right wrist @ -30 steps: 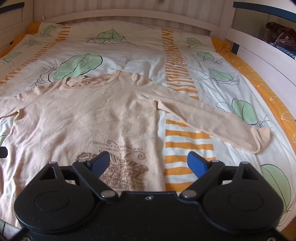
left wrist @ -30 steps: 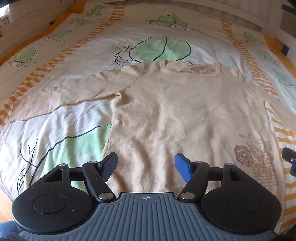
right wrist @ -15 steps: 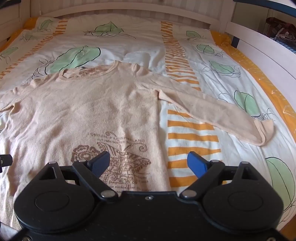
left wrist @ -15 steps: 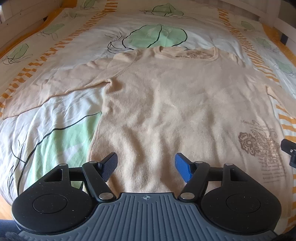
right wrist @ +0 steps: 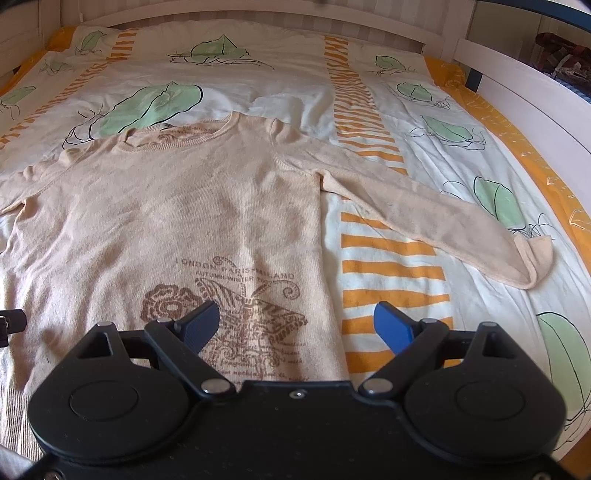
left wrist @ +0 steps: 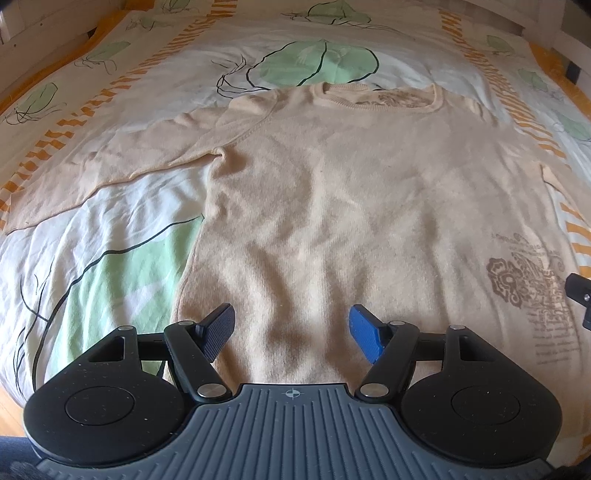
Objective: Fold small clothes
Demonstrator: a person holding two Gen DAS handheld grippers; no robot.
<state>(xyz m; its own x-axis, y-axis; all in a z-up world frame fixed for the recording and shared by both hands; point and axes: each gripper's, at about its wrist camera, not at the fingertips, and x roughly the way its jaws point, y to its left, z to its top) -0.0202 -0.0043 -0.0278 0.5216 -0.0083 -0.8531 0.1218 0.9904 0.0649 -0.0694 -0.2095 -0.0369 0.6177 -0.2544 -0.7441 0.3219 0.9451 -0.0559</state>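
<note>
I've brought both claws lower toward the sweater's (left wrist: 351,206) hem since a second ago. Left claw (left wrist: 291,326) and right claw (right wrist: 297,326) spread wide, empty, above the bed (right wrist: 424,177).

Soft matt knit sweater (left wrist: 351,206), crumpled cotton-like bedspread (right wrist: 406,110), matt black plastic left hand-held gripper (left wrist: 291,328), glossy painted bed frame (right wrist: 524,88)

White bed frame (right wrist: 524,85), leaf-patterned bedspread (right wrist: 295,85), striped wall (right wrist: 258,7), daylight

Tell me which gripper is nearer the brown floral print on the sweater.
Right. The right gripper hangs open directly over the brown floral print; the left gripper, also open, sits over plain sweater fabric, the print off to its right.
</note>
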